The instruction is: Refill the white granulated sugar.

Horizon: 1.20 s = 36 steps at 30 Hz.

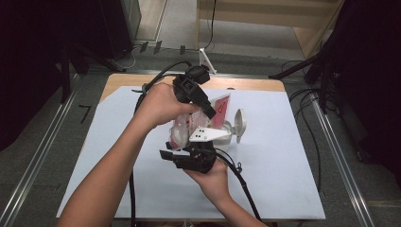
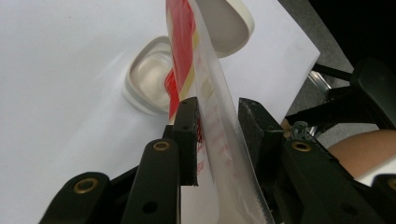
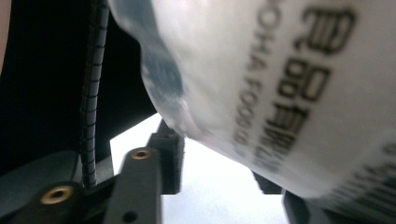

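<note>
On the white table top (image 1: 283, 189), my left gripper (image 2: 218, 116) pinches the top of a plastic bag (image 2: 219, 135) (red and clear) just above an open white tub (image 2: 149, 79), while my right gripper (image 3: 219, 186) stands loosened under the bag's bottom.

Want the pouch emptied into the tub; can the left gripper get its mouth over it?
Probably yes: the left gripper holds the pouch above the open tub, lid flipped back.
</note>
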Motion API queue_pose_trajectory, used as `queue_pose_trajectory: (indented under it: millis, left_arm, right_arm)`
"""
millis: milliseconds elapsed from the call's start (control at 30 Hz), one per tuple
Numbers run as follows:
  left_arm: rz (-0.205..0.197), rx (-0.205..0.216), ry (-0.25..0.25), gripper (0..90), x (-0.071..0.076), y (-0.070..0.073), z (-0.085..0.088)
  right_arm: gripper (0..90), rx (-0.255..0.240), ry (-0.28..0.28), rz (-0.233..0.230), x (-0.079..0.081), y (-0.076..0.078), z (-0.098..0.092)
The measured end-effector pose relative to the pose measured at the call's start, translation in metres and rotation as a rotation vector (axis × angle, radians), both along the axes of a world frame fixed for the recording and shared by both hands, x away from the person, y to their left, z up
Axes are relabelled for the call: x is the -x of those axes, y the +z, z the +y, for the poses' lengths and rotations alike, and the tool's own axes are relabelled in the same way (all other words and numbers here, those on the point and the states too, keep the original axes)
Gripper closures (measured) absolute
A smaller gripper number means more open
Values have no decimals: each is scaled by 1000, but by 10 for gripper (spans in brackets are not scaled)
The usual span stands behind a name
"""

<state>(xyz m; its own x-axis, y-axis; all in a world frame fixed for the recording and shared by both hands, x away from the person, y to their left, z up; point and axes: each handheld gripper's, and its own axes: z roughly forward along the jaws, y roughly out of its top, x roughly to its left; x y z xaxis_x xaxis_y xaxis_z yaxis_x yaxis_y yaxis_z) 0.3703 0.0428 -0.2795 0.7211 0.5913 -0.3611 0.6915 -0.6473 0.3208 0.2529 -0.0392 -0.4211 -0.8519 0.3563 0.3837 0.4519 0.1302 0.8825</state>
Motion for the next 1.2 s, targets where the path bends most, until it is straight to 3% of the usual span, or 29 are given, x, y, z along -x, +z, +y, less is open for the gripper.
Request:
queue_pose_trajectory:
  millis: [233,1000,1200]
  left_arm:
    - [5,-9,3,692,1,-1,-5]
    - [19,-24,0,698,-1,-3,-9]
    - [9,-24,-12,695,-1,-2,-10]
  right_arm:
    - [626,-24,-24,32,-2,-1,-3]
    - [637,-19,-29,10,-2,-1,-3]
    - [631,-41,-37,23,-2,-1,-2]
